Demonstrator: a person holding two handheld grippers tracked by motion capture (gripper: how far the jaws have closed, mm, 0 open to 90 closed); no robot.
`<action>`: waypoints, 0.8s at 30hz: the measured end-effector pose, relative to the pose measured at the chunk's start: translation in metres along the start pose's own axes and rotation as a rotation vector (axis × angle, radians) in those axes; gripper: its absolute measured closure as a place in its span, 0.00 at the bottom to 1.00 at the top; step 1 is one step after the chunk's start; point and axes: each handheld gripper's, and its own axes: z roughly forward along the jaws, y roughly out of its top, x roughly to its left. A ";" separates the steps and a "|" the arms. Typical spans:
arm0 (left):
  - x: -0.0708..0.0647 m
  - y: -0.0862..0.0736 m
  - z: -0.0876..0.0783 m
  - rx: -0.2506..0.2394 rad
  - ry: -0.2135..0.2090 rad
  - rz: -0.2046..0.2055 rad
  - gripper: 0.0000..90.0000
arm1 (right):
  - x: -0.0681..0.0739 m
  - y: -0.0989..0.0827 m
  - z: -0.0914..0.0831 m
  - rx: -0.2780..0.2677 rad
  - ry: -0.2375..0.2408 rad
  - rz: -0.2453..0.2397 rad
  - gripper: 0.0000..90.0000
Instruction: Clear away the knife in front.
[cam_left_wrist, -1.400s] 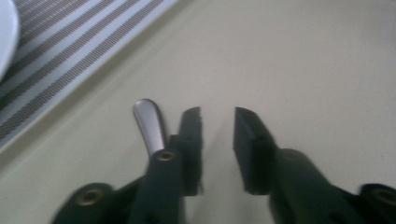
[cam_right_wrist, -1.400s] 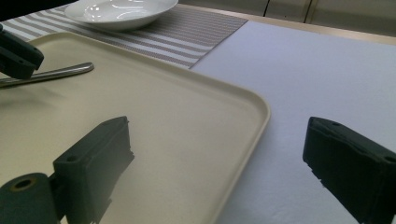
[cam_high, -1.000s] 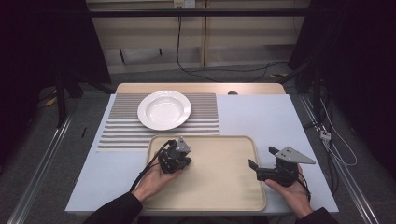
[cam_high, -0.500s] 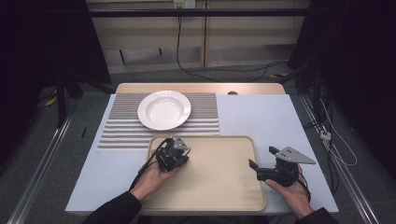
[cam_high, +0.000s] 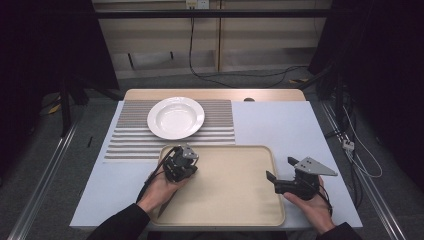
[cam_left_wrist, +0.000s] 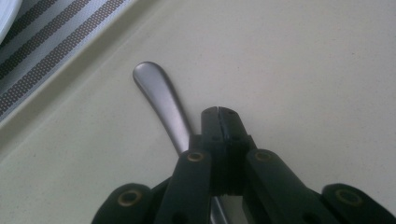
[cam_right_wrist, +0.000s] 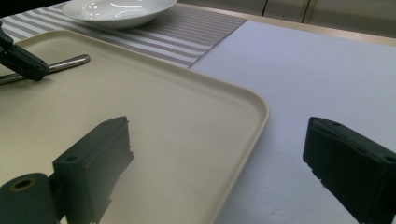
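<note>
A silver metal utensil handle (cam_left_wrist: 161, 100) lies flat on the beige tray (cam_left_wrist: 303, 60), its rounded end near the tray's rim.

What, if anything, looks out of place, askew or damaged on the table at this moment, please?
Nothing stands out. The white plate sits whole on the striped mat, and the tray lies square. The left gripper is shut beside a metal utensil handle on the tray; whether it grips it is unclear.

A lab recording bay: dark curtains (cam_high: 45, 50), floor rails (cam_high: 47, 170) (loose cables (cam_high: 200, 55) behind the table (cam_high: 280, 125)).
</note>
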 end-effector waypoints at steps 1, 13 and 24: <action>0.000 0.000 0.000 0.002 0.001 -0.003 1.00 | 0.000 0.000 0.000 0.000 0.000 0.000 0.09; 0.006 -0.007 -0.006 0.009 0.003 -0.014 1.00 | 0.000 0.000 0.000 0.001 0.000 0.001 0.09; 0.011 -0.011 -0.010 0.023 0.008 -0.034 1.00 | 0.000 0.000 0.001 0.004 0.003 0.002 0.08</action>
